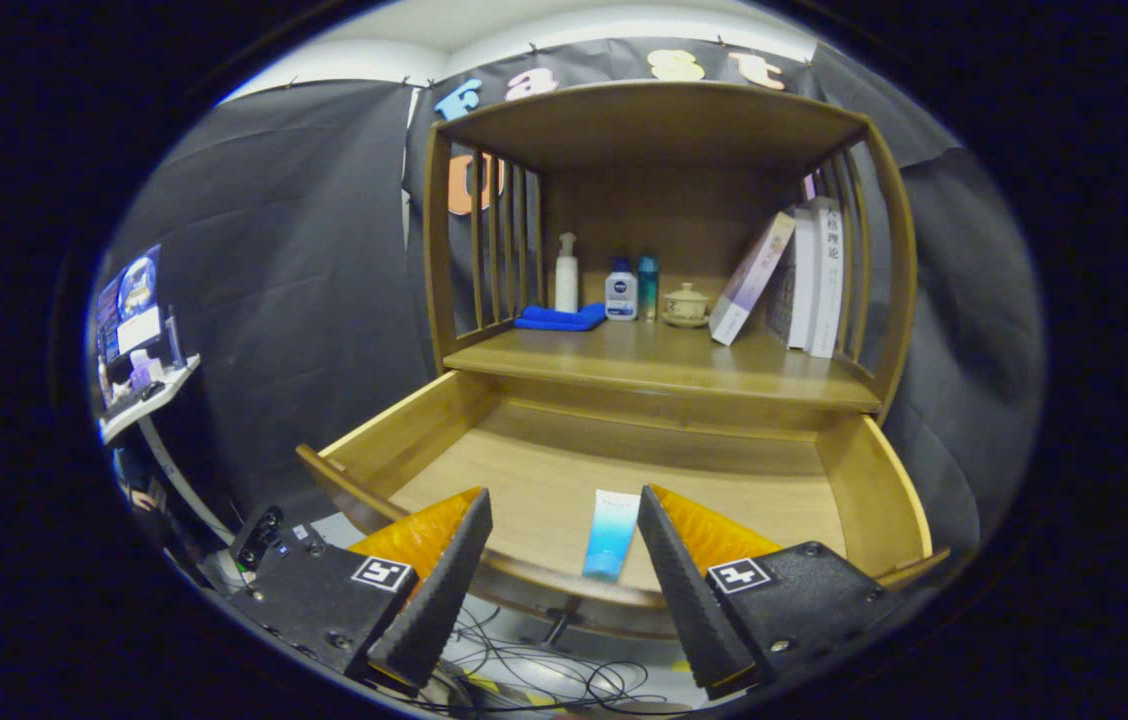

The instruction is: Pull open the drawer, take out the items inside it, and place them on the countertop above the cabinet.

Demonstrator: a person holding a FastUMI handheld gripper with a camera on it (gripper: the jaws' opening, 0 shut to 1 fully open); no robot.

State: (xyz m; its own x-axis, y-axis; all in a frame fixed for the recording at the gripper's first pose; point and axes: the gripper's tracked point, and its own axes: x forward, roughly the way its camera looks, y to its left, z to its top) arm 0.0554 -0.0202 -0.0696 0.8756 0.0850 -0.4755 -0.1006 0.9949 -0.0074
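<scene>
The claw (564,520) stands with its fingers wide apart and nothing gripped, poised above the front rail of the drawer (564,590). Below the fingers, under the drawer front, cables (544,675) sprawl on the floor.

Between the fingers, a little toward the right one, lies the tube (612,535), flat on the drawer floor close to the front rail. It runs lengthwise away from the claw, its darker end nearest the claw. It touches neither finger. It is the only item I can make out in the drawer; the near corners behind the fingers are hidden.

The drawer is already pulled well out, so the opening step looks done and the step in hand is taking out the tube. The next move, as I judge it, calls for lowering the claw over the front rail without knocking it, bringing the fingers down on either side of the tube across its narrow width, and closing firmly enough to lift a flat, soft-looking thing off the wood.

Beyond the drawer, the countertop (624,365) sits straight ahead and higher, with bare wood across its front. Farther back on it stand a folded cloth (560,318), a pump bottle (566,272), two small bottles (621,290), a lidded cup (686,303) and books (804,280) leaning at the right. The bare front strip seems the easiest place to set the tube.
</scene>
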